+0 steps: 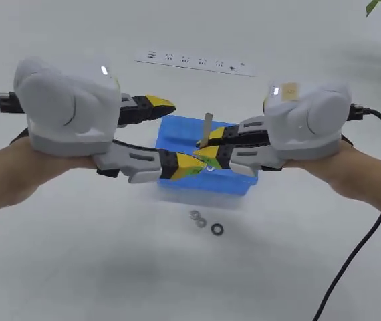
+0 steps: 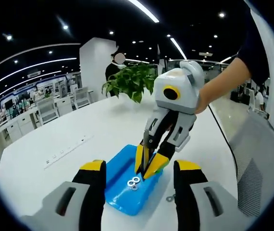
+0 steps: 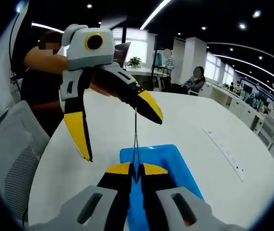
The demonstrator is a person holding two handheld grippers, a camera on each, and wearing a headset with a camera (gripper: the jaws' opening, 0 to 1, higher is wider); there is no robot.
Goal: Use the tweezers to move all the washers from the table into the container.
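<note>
The right gripper [image 3: 136,171] has its jaws pressed together on the tweezers [image 3: 135,132]. The thin steel legs run out past the jaw tips, so the jaws' own squeeze is what closes the points. That is presumably why they are gripped so near the tips: the washers are too flat for the broad jaws to nip directly.

The blue container [image 1: 197,186] lies directly under those jaws. In the left gripper view the tweezer points reach down inside it, just beside two washers [image 2: 133,182] lying on its floor. Whether the points hold a washer at this instant I cannot tell (the tips are too fine to read).

The left gripper [image 1: 185,134] has its jaws spread wide and holds nothing. The container sits ahead of and between them, opposite the right jaws. It looks placed there to steady the tray if it slides, though it touches nothing now.

Three washers [image 1: 201,223] lie close together on the white counter [image 1: 77,267], on the person's side of the container and nearer the person than either pair of jaw tips.

By my reading this is a drop-off step and the task is partway done, with three washers left. The next pick calls for lifting the points clear of the container wall and coming down on one washer's edge. On the smooth counter a washer could skid away or spring out of the points.
</note>
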